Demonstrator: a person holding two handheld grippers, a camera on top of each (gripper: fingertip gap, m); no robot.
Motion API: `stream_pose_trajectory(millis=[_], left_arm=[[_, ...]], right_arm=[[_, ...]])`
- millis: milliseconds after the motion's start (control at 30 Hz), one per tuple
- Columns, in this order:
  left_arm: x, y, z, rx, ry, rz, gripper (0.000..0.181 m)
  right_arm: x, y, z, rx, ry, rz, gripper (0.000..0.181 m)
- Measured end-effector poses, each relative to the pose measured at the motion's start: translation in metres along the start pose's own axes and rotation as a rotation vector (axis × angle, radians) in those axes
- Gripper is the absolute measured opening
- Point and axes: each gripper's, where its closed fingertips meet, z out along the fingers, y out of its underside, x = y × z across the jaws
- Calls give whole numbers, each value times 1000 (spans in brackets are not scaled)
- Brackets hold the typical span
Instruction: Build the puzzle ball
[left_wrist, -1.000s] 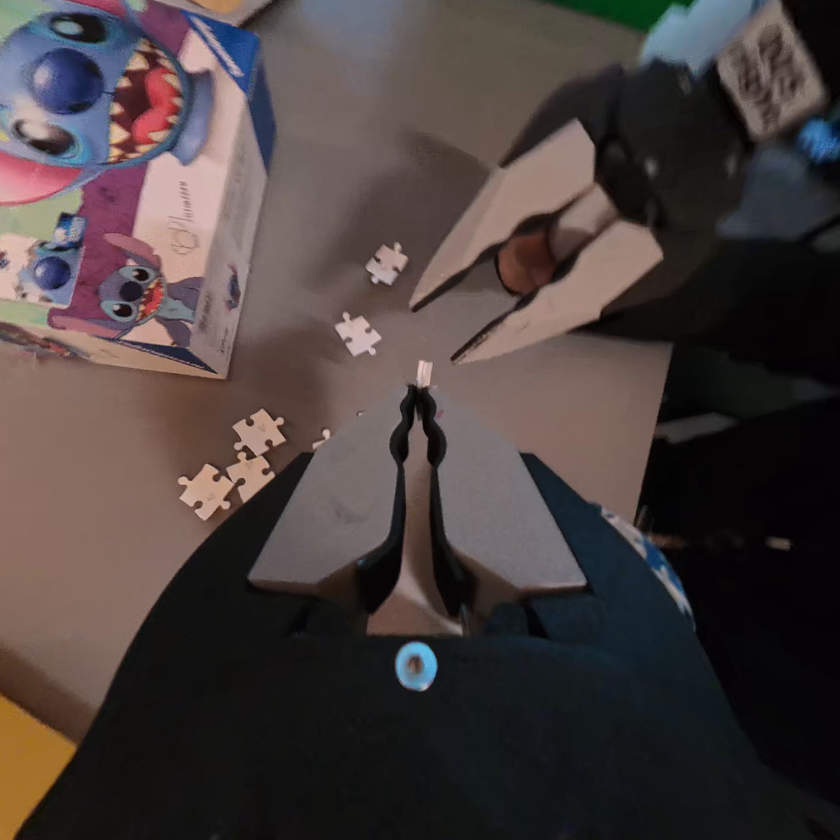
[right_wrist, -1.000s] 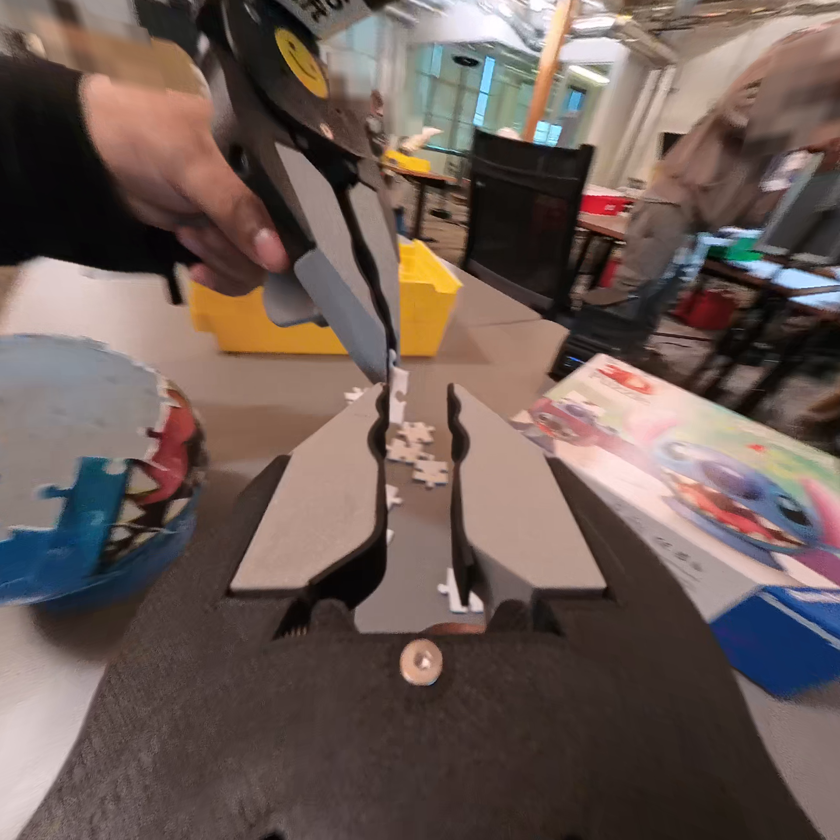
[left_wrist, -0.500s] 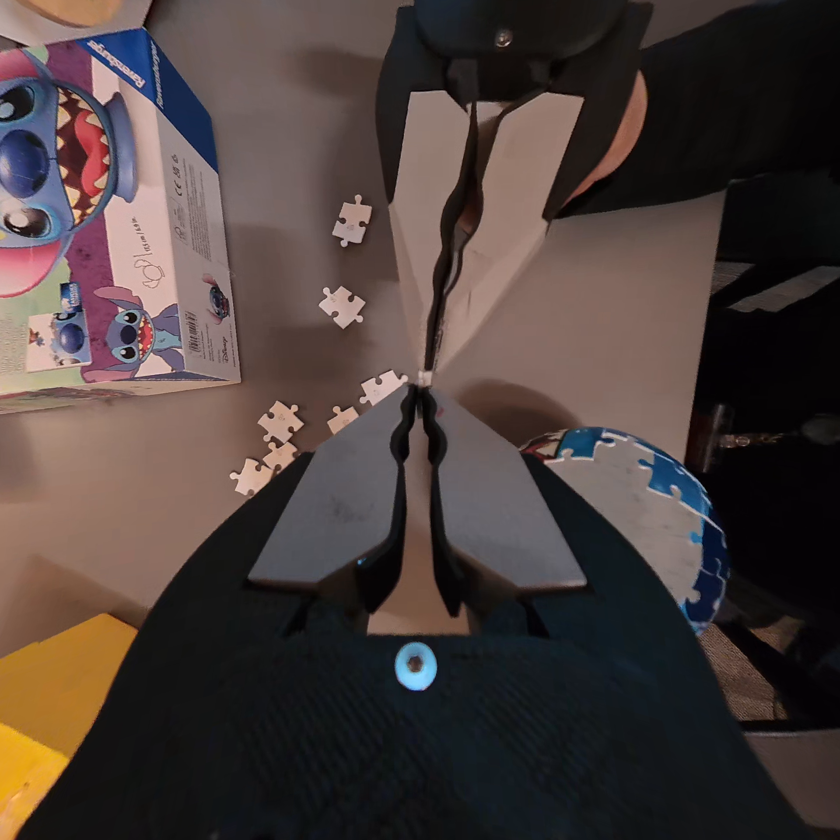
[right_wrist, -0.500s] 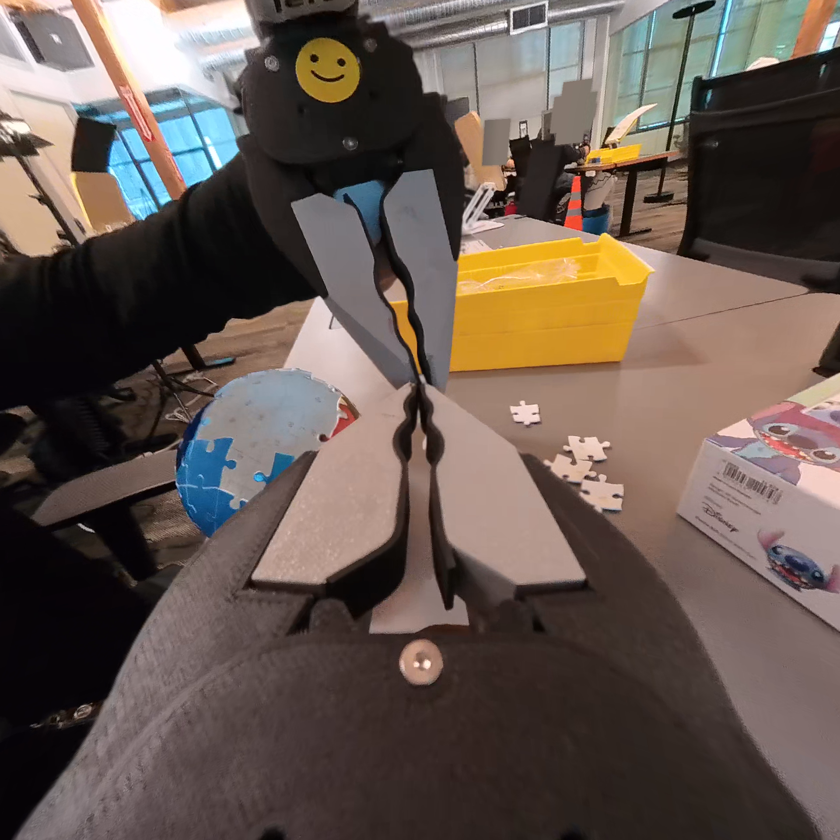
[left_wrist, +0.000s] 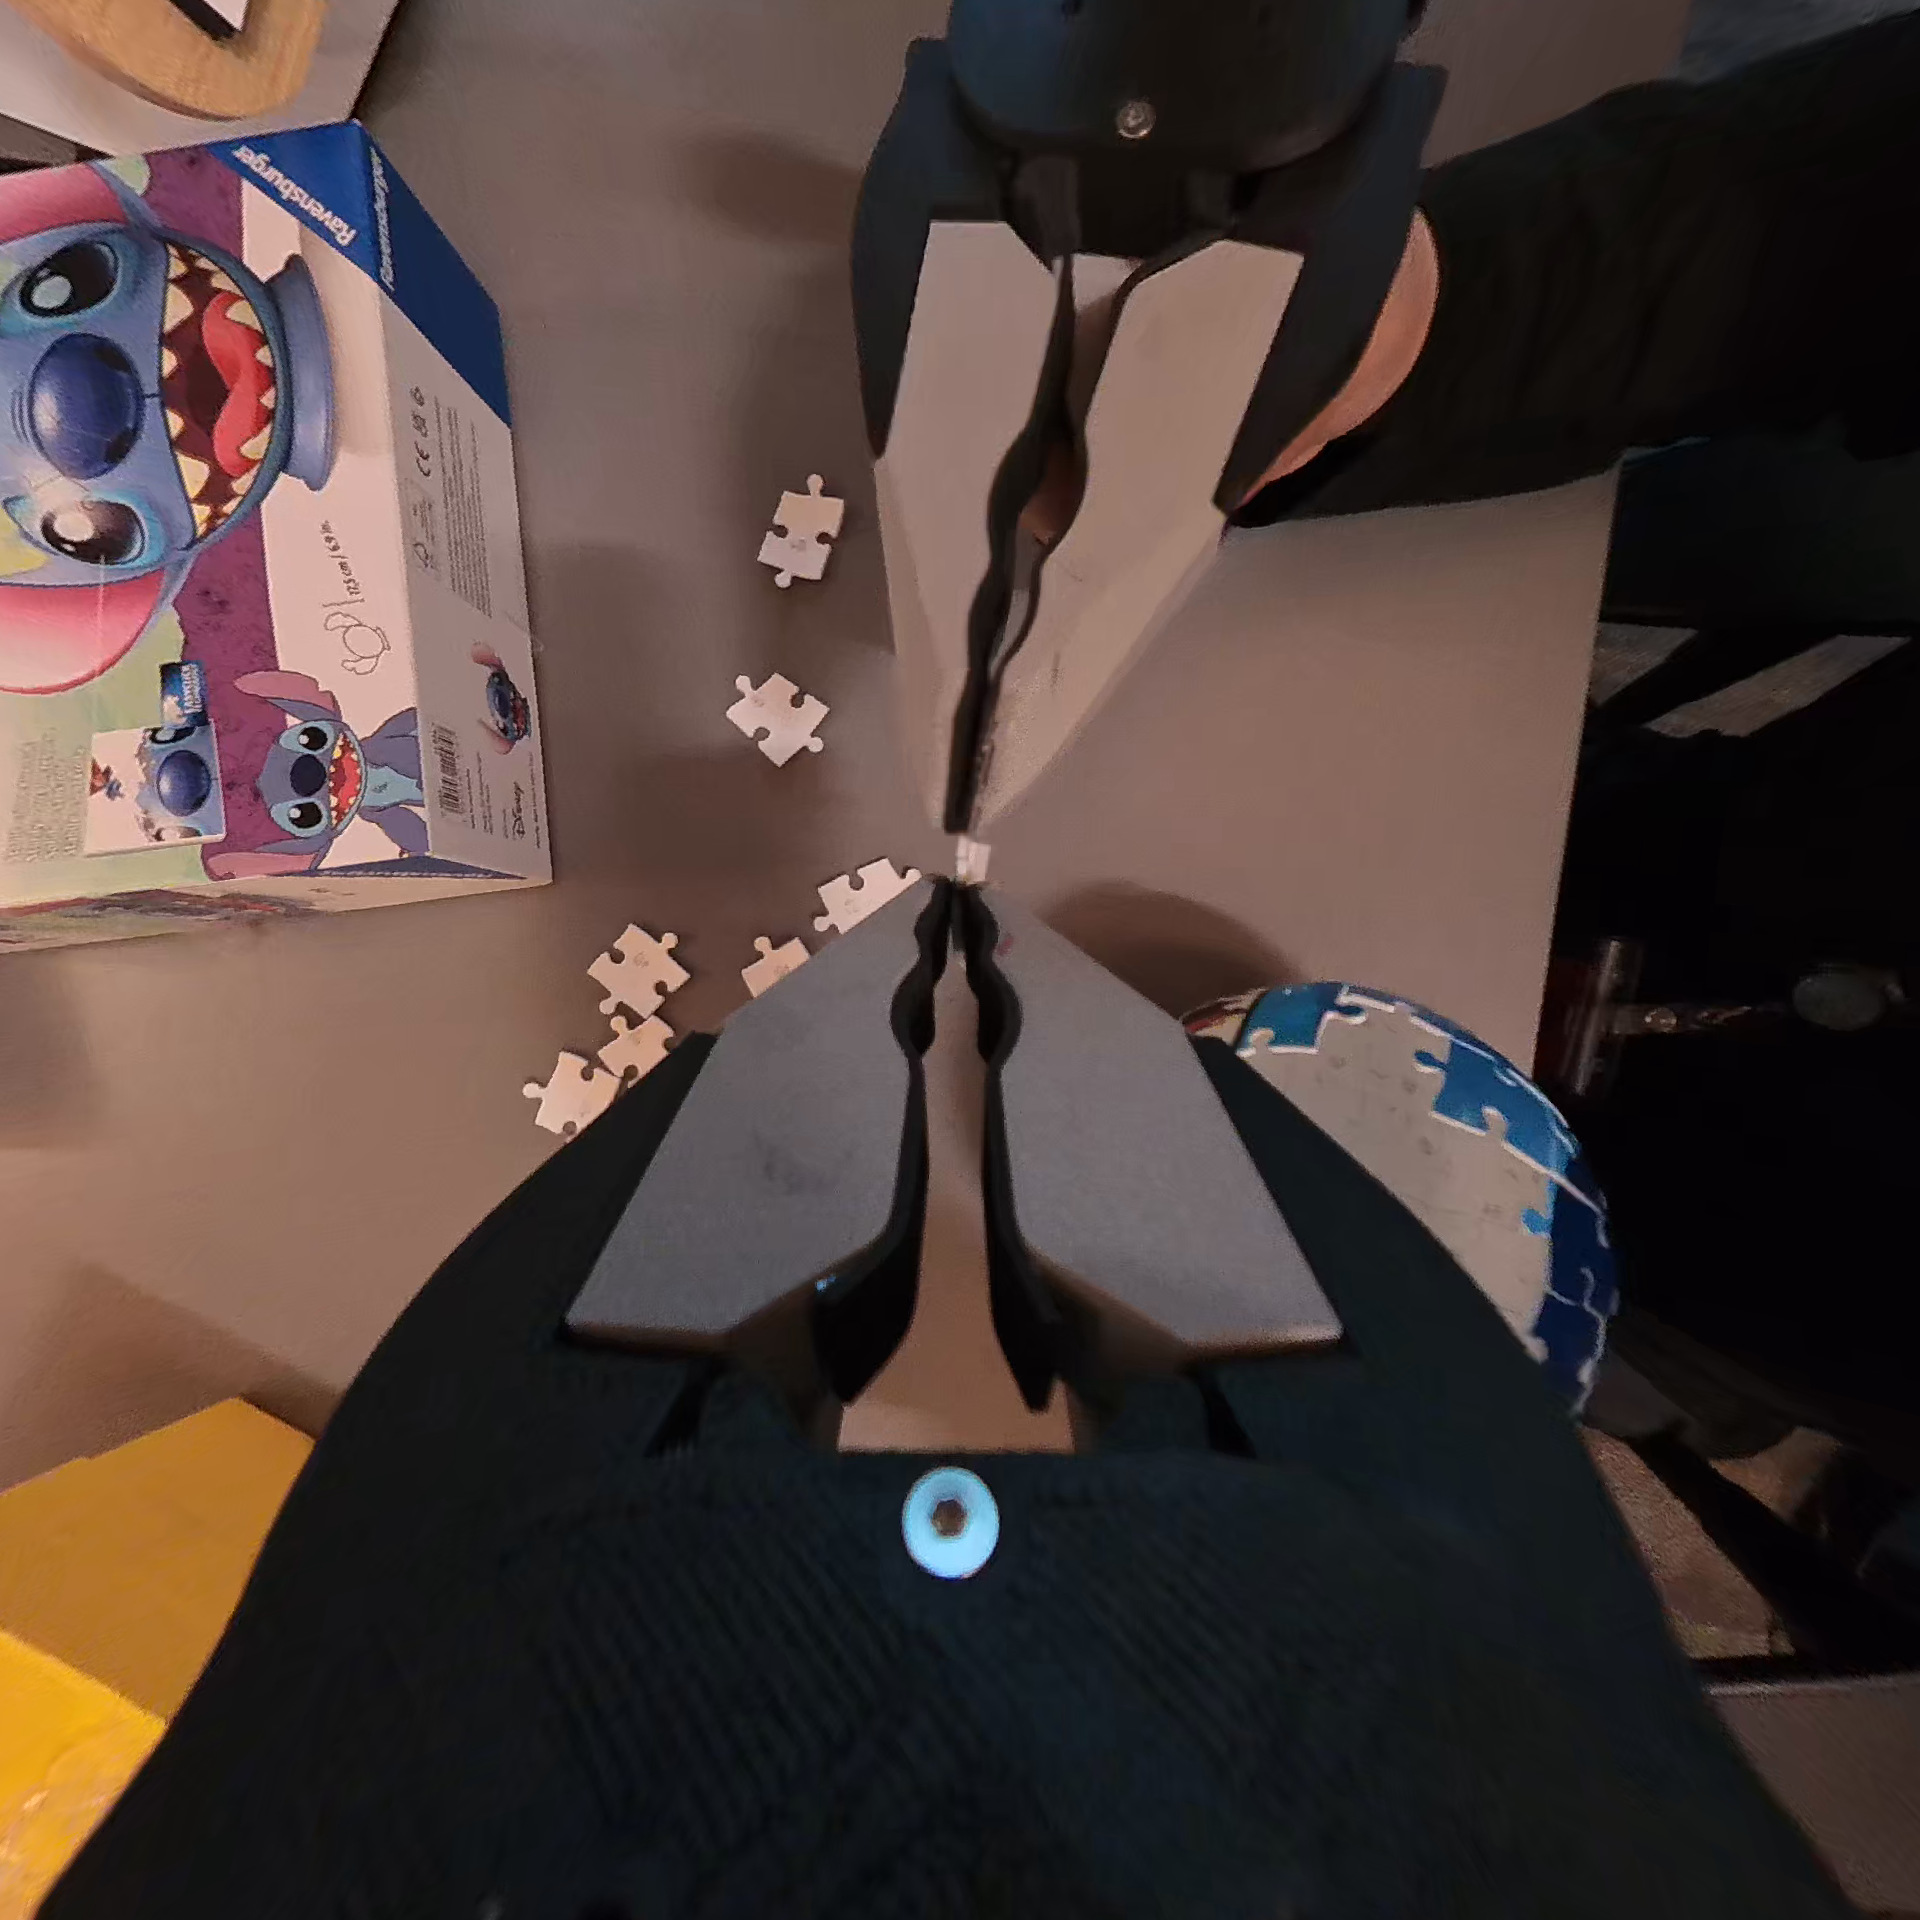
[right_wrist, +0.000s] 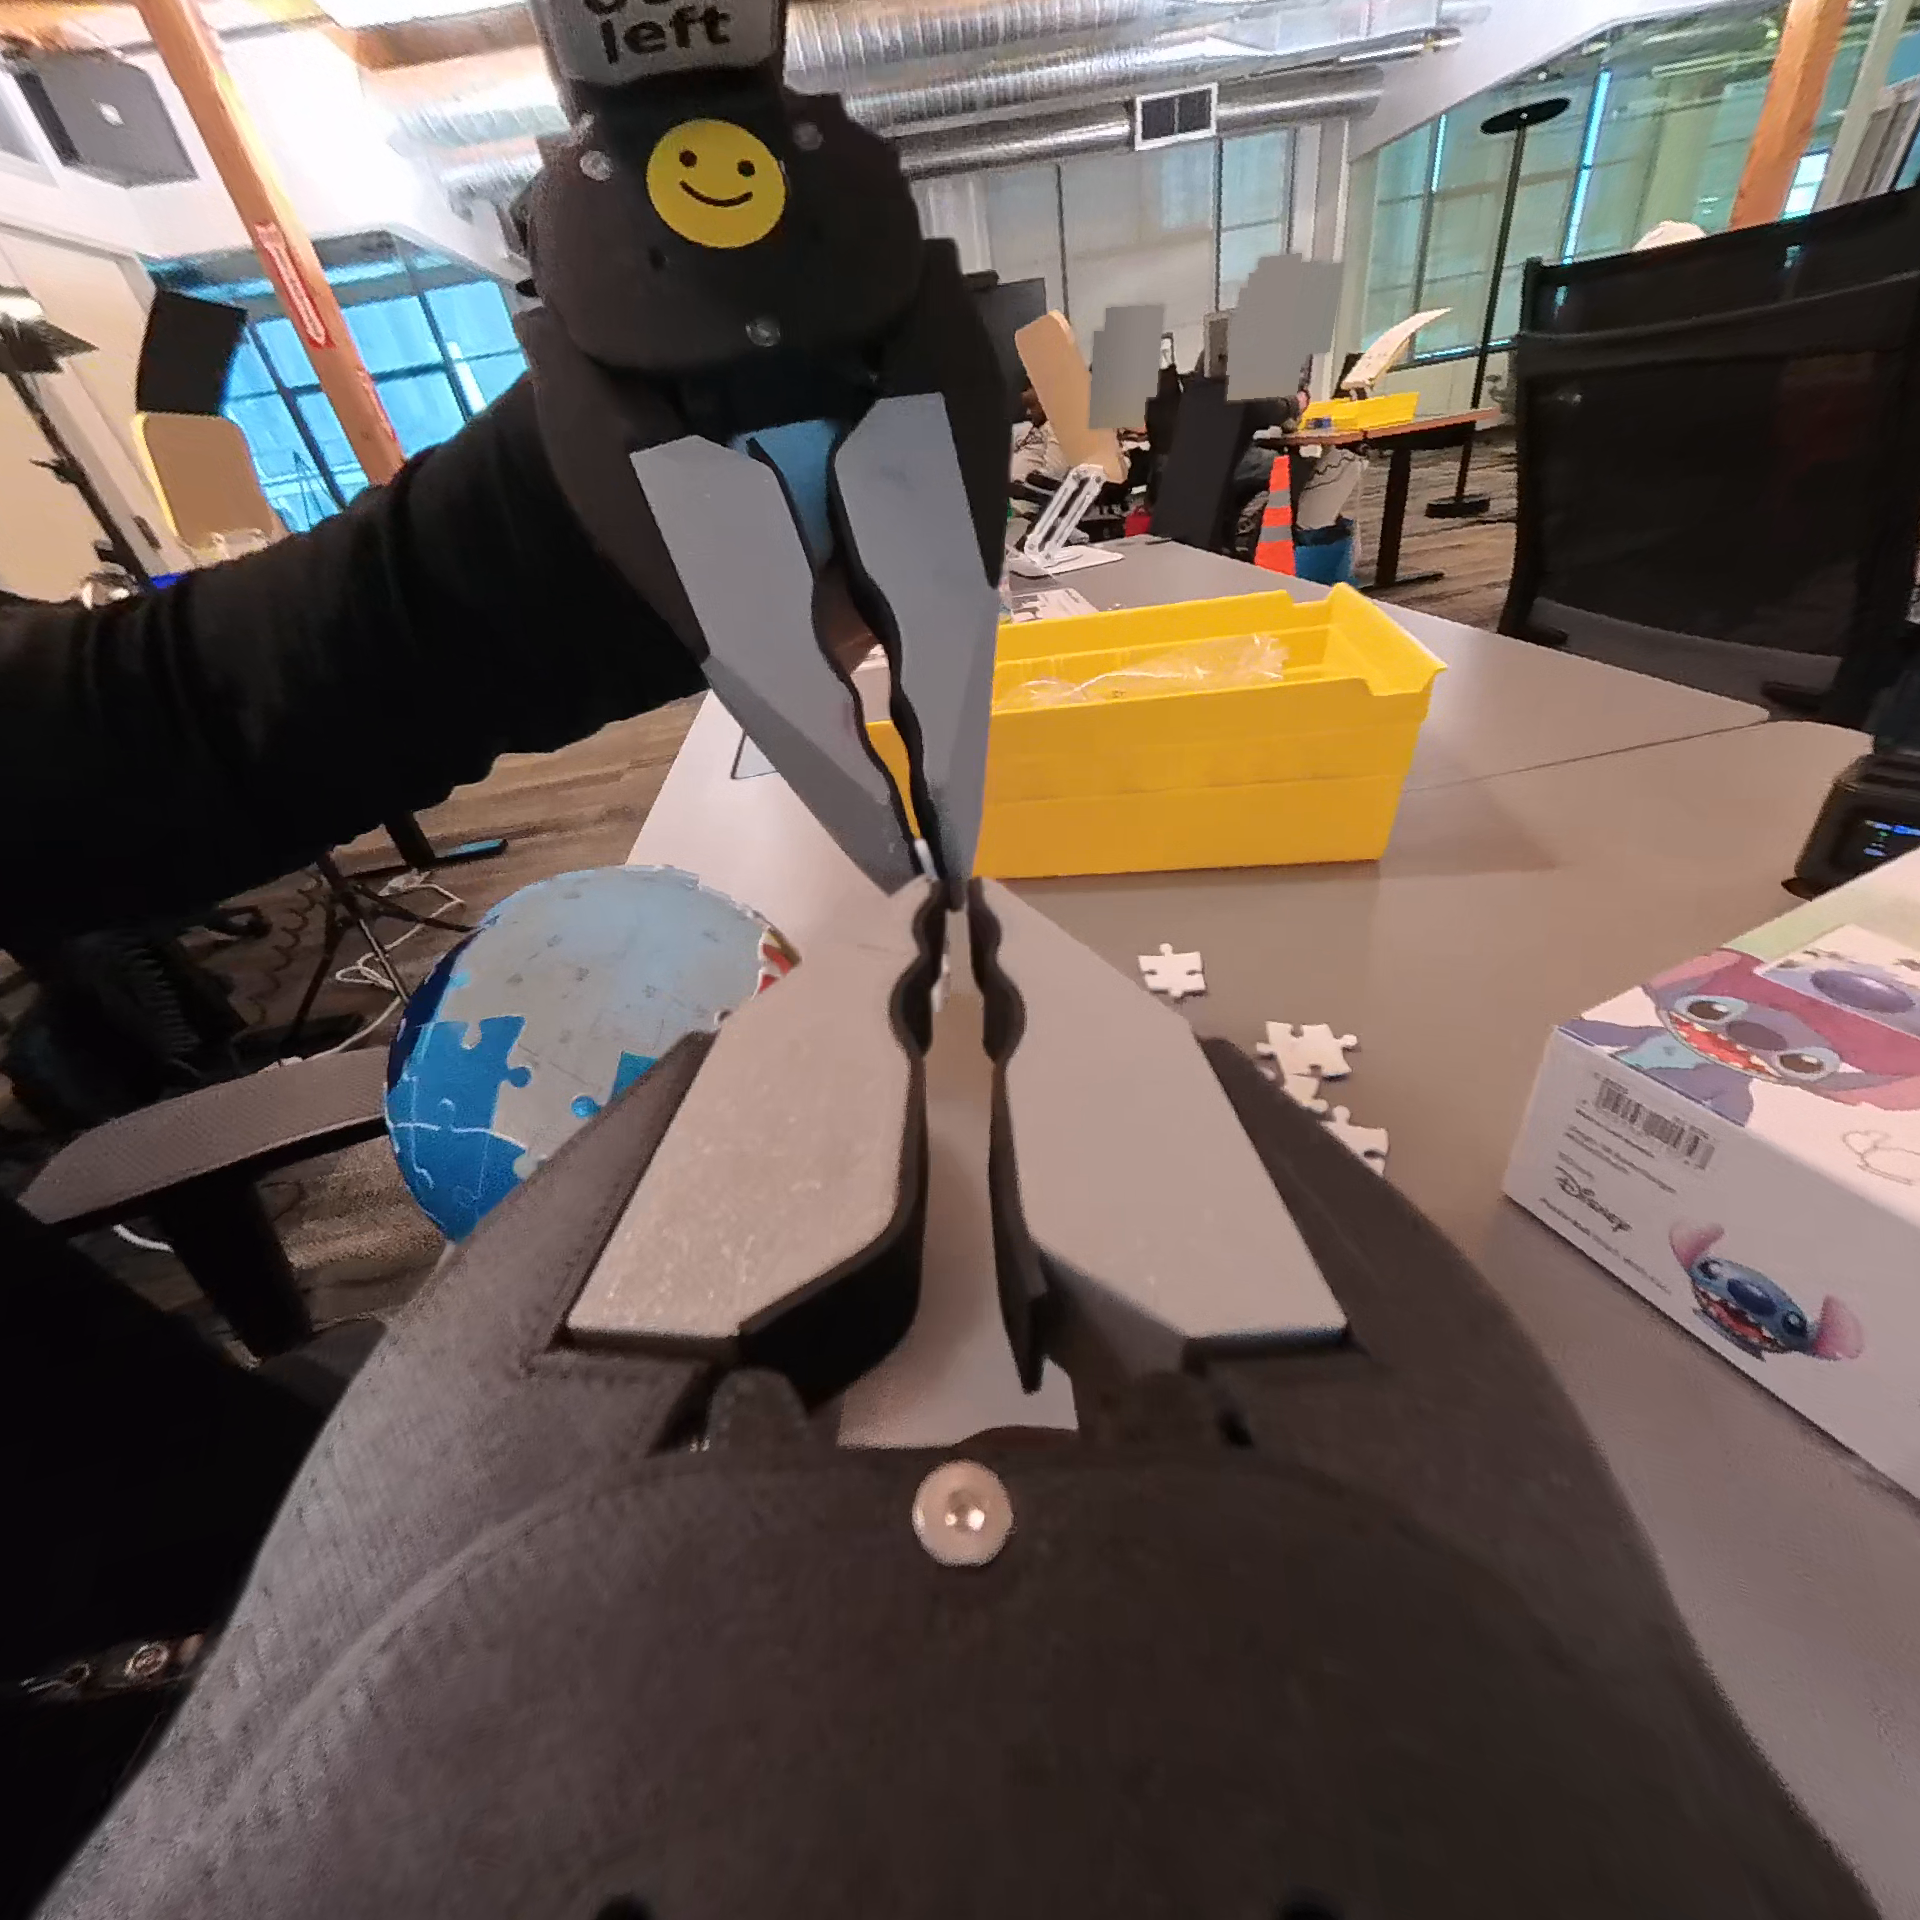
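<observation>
My left gripper and my right gripper meet tip to tip above the grey table. Both are shut on one small white puzzle piece, which is held edge-on between them. A sliver of the piece shows inside the right gripper's jaws. In the left wrist view the right gripper comes in from the top. In the right wrist view the left gripper comes down from above. The part-built blue and white puzzle ball sits near the table edge and also shows in the right wrist view.
Several loose white pieces lie face down on the table, also seen in the right wrist view. The puzzle box stands to one side. A yellow bin stands behind. The table edge runs just past the ball, with a chair beyond it. My left and right fingertips are right by each other.
One second ago the right gripper was open beside the piece held by the left. It has closed on the piece, and both grippers now hold still tip to tip.
</observation>
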Motion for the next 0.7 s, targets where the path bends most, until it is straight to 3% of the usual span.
stream_pose_trajectory(millis=[267, 333, 567, 700], left_arm=[[1, -4, -2, 3, 7, -1, 0], [3, -6, -2, 4, 11, 2, 0], [-1, -11, -6, 45, -10, -33, 1], [-5, -7, 1, 43, -6, -87, 30]], right_arm=[[-5, 0, 0, 12, -59, 51, 9], [-5, 0, 0, 8, -49, 36, 0], [-3, -6, -3, 20, 4, -11, 0], [3, -18, -12, 94, 26, 12, 0]])
